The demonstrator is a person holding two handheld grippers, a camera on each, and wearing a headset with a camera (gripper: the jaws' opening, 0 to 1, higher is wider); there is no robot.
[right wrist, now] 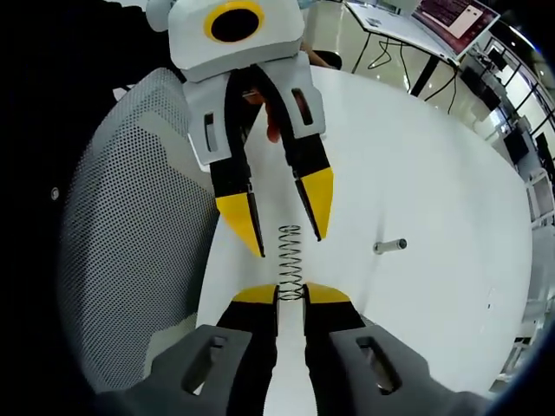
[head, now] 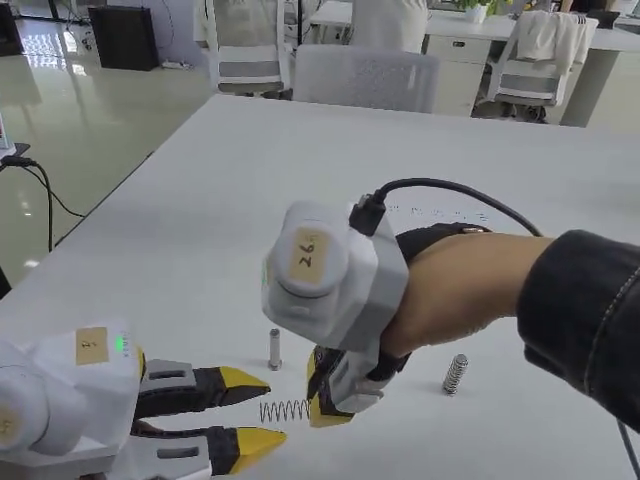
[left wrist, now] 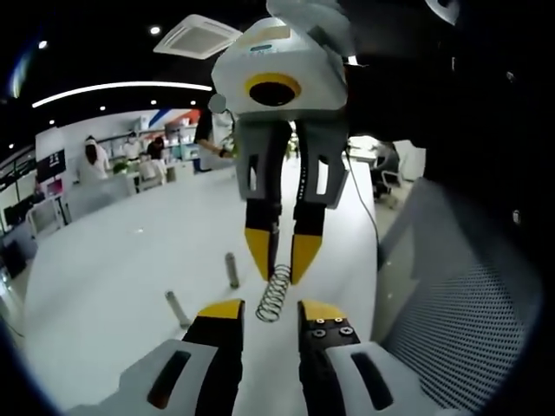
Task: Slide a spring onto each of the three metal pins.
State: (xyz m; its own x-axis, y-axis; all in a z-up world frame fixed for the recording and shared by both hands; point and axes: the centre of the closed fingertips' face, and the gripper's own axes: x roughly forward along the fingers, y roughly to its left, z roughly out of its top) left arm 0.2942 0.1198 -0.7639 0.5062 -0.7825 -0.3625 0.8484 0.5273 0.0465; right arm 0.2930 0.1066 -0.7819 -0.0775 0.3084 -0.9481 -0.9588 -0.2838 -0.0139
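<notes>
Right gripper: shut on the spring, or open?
Shut on the spring: the right gripper pinches its near end between yellow tips; the rest points toward the open left gripper.

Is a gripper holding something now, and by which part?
The right gripper holds the spring by one end, its jaws shut on it. The left gripper is open and grips nothing.

A white tabletop is seen stretching away, with a grey mesh-backed chair drawn up at its far edge. Beyond it a white desk with drawers is placed, and a pale garment is draped over a chair back. A glossy floor is lit by reflections at the left, where a black cable is trailed. Overhead, in the left gripper view, a ceiling air-conditioning unit and a curved light strip are shown.
</notes>
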